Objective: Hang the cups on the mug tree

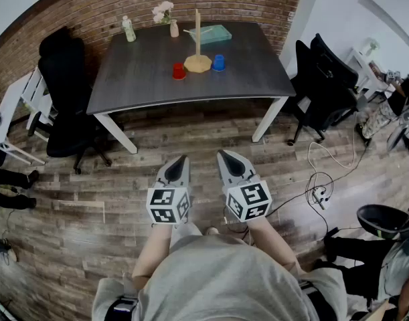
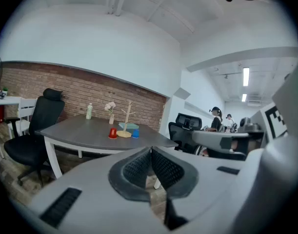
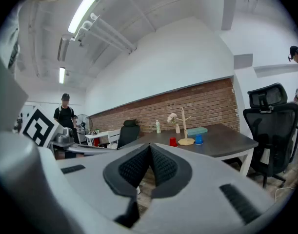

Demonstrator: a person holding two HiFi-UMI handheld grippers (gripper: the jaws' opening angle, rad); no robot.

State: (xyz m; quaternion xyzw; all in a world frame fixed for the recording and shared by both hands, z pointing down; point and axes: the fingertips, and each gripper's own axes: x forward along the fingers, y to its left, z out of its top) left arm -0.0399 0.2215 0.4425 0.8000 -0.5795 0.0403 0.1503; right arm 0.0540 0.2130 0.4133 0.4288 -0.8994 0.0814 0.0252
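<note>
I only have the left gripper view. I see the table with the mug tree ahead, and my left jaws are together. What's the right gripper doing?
Observer: The right gripper has its jaws together with nothing between them.
Operator: Where are both grippers relative to the table?
Observer: In the head view, the left gripper and the right one hang side by side over the wooden floor, short of the near edge of the table.
Operator: Anything on the floor on my right?
Observer: Yes. What looks like a power strip on a white cable lies on the floor to the person's right, in front of the table's right leg.
</note>
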